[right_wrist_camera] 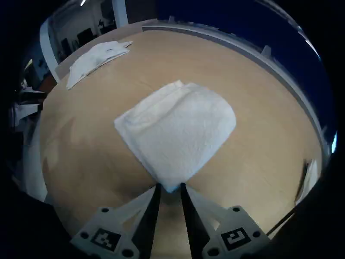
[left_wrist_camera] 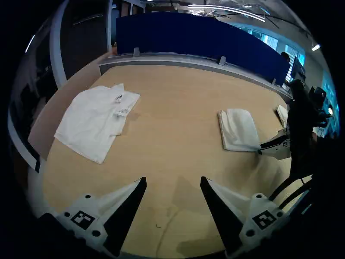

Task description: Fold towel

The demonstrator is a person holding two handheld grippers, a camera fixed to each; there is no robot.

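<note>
Right tool [right_wrist_camera: 170, 185] pinches the towel [right_wrist_camera: 181, 129] by its near corner; left tool [left_wrist_camera: 172, 179] gapes wide above the tabletop [left_wrist_camera: 181, 142]. Two more lie apart: spread cloth [left_wrist_camera: 97, 121], edge cloth [left_wrist_camera: 282, 114].

You've got 3 white cloths on 1 table [left_wrist_camera: 181, 99]: 1 folded towel [right_wrist_camera: 177, 134], 1 loose towel [left_wrist_camera: 97, 123] and 1 more cloth [left_wrist_camera: 282, 114] at the edge, too small to ID. You've got 2 grippers, i.e. left gripper [left_wrist_camera: 173, 178] and right gripper [right_wrist_camera: 169, 186]. There's 1 blue divider [left_wrist_camera: 194, 36].
</note>
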